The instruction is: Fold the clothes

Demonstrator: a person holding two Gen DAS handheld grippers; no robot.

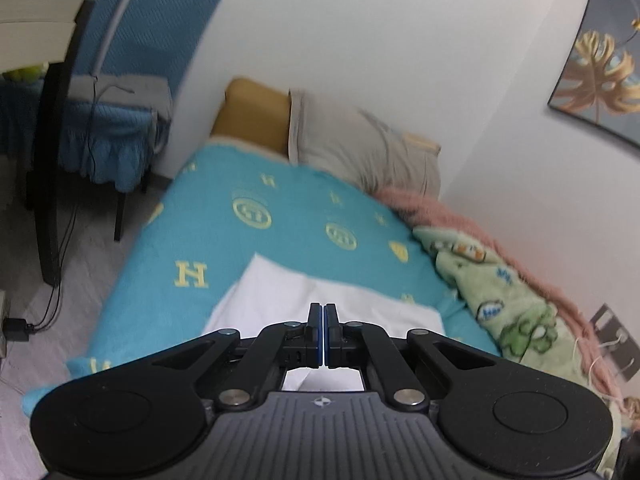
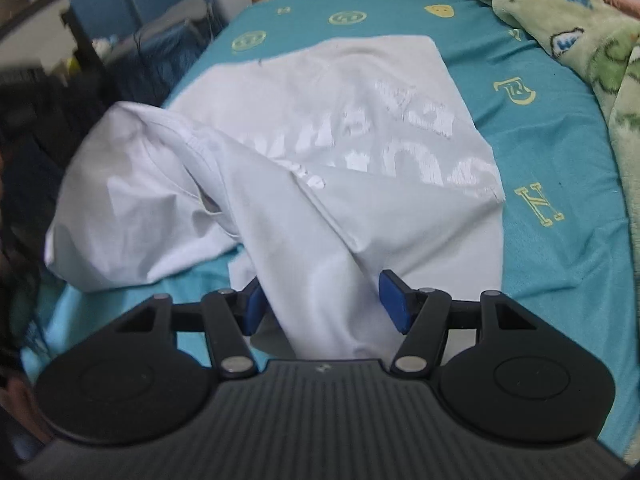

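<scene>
A white shirt (image 2: 320,152) lies half-folded on the blue bedspread (image 2: 560,240), mid-frame. The right gripper (image 2: 322,300) is spread wide with a fold of cloth between its fingers, seemingly about to pinch. The left gripper (image 1: 323,334) is clenched; whether it holds cloth is unclear. Only its view shows the pillow (image 1: 360,148) at upper centre.

White T-shirt lay crumpled on the bed

The white T-shirt (image 2: 340,152) sprawled across a turquoise bedspread (image 2: 560,168), partly folded, its faded white lettering showing on the flat panel. One sleeve bunched toward the bed's near left edge, while a raised fold of fabric ran down toward the camera between blue pads.
</scene>
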